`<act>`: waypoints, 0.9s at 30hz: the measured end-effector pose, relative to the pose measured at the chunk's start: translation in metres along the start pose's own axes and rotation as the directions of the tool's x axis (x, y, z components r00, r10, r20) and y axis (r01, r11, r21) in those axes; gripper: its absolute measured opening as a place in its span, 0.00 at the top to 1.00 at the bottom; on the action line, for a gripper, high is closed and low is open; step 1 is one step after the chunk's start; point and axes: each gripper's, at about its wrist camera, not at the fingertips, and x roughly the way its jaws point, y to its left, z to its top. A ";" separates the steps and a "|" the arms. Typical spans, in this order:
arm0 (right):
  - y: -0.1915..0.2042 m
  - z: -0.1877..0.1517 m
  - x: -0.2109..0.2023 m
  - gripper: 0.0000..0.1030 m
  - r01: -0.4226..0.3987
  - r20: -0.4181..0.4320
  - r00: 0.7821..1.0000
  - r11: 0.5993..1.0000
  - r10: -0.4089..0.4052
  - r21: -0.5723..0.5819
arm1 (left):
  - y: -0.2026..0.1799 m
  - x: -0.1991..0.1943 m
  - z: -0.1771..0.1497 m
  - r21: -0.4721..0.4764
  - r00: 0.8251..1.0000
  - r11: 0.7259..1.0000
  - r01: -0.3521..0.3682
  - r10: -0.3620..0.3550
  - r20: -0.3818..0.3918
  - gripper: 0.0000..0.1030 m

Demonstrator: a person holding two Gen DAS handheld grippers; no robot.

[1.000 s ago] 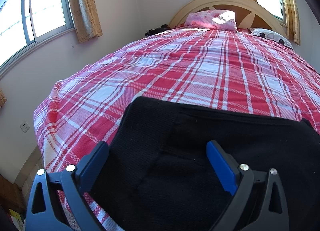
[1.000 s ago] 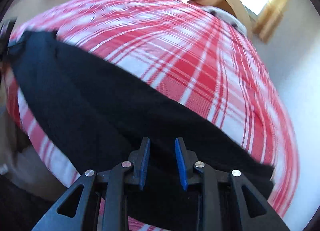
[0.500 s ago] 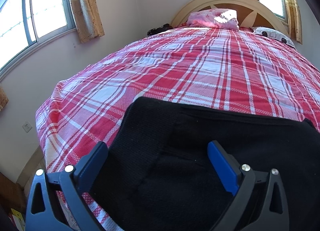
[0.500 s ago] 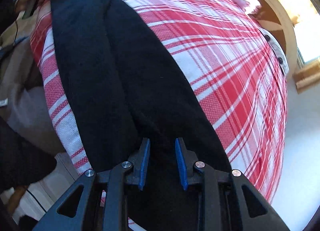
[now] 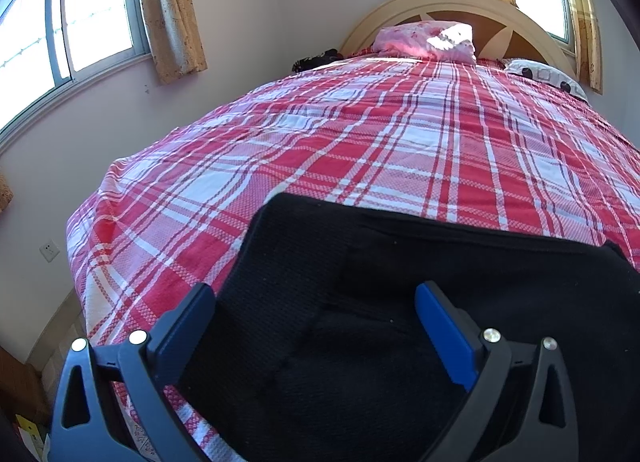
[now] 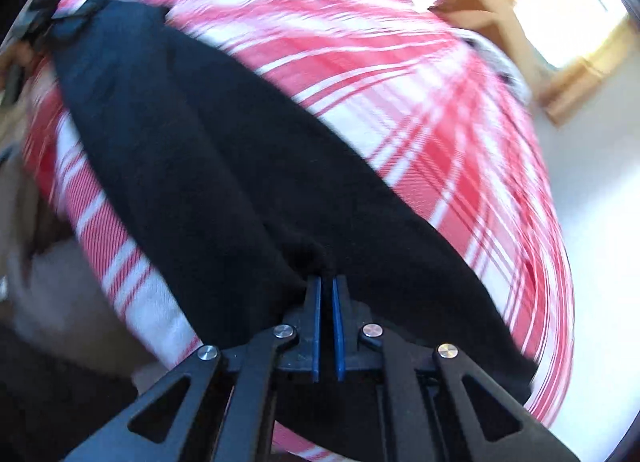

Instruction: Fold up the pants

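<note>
Black pants lie across the near end of a bed with a red and white plaid sheet. My left gripper is open, its blue-padded fingers spread wide over one end of the pants. In the right wrist view the pants run from the near edge to the far left corner. My right gripper is shut on a pinched bunch of the black cloth at the near end. This view is motion-blurred.
A pink pillow and a patterned pillow lie by the curved headboard. Windows with tan curtains stand left and behind. A wall runs along the bed's left side. The person's body shows at the left.
My right gripper has closed from slightly open onto the pants cloth and its view has swung. My left gripper stays open and nearly still.
</note>
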 end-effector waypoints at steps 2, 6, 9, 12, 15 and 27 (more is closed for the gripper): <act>-0.011 -0.002 -0.009 0.95 0.013 0.071 0.997 0.990 -0.023 0.142 | 0.000 0.000 0.000 0.000 1.000 1.000 0.000 0.000 0.000 0.00; -0.040 -0.005 -0.022 0.95 0.005 0.198 0.976 0.924 -0.088 0.383 | 0.000 0.000 0.000 0.002 1.000 1.000 -0.003 0.003 0.001 0.00; -0.052 -0.004 -0.021 0.95 0.019 0.235 0.960 0.872 -0.153 0.490 | 0.000 0.000 0.000 0.001 1.000 1.000 -0.002 0.002 0.001 0.00; -0.066 0.002 -0.006 0.95 0.007 0.238 0.955 0.820 -0.174 0.573 | 0.001 0.000 0.000 0.001 1.000 1.000 0.000 0.000 -0.001 0.00; -0.057 0.007 0.021 0.95 0.078 0.170 0.965 0.842 -0.198 0.533 | 0.001 0.000 -0.001 -0.001 1.000 1.000 0.003 -0.003 0.001 0.00; -0.088 -0.031 -0.034 0.90 0.095 0.204 0.928 0.729 -0.311 0.678 | -0.002 0.000 0.001 0.009 1.000 1.000 -0.015 0.015 0.001 0.00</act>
